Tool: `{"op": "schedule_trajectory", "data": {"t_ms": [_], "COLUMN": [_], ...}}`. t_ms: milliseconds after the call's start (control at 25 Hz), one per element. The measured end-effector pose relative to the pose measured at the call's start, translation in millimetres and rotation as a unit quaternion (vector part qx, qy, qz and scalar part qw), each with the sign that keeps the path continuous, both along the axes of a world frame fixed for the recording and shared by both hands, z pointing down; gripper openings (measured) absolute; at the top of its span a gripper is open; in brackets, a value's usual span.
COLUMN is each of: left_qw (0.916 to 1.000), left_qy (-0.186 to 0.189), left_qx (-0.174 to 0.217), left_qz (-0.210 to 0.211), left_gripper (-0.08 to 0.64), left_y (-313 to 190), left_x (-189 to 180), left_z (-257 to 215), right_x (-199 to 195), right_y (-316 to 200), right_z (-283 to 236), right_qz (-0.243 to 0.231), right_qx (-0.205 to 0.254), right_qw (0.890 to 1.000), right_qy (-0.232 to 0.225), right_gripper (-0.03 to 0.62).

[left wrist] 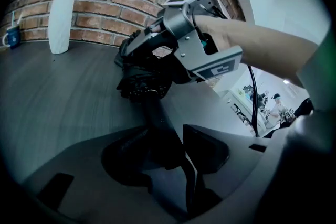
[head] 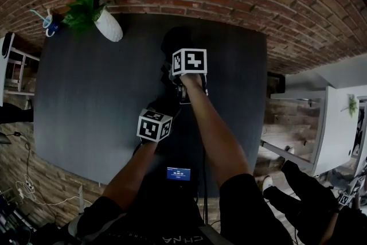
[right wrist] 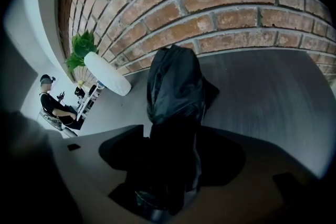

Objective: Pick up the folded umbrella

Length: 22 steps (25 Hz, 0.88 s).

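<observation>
With left gripper and right gripper spread astride the folded umbrella, clamp the apparently stiff handle, not its soft fabric.

No text can be read; the figures on the small blue screen are too blurred.

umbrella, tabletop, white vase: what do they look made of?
Folded umbrella: black fabric, likely woven synthetic; creased, with a soft sheen.
Tabletop: dark grey, matte, wood-look; fine straight grain lines, possibly laminate.
Vase: white and smooth, probably glazed ceramic; plastic not ruled out.
</observation>
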State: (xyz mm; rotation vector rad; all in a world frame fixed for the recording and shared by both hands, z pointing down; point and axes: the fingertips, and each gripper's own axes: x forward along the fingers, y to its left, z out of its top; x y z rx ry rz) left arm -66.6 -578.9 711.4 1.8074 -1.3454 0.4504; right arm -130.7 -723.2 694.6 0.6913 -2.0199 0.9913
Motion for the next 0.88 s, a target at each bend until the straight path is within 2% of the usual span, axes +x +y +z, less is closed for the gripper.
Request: {"op": "schedule_trajectory", "data": {"t_ms": [120, 240, 480, 880], "left_qw": [1.0, 1.0, 1.0, 0.9998], "left_qy": [-0.004, -0.004, 0.006, 0.001], "left_qx": [-0.002, -0.006, -0.002, -0.008], "left_qz": [0.003, 0.002, 0.001, 0.018], "left_gripper": [0.193, 0.193, 0.193, 0.193], "left_y": [-1, -1, 0, 11], "left_x": [3, 1, 1, 1], "left_z": [2, 2, 3, -2], "right_x": [-3, -5, -5, 11], "right_y": [0, 2, 1, 8], "right_z": [6, 15, 18, 3], "right_qz": [0.0, 0.009, 0.03, 0.066], "right_qx": [-0.001, -0.014, -0.017, -0.007], "right_qw": [1.0, 1.0, 0.999, 0.997], "right_qy": [0.022, 0.023, 0.005, -0.038], "right_gripper": [0.293, 0.293, 0.288, 0.275]}}
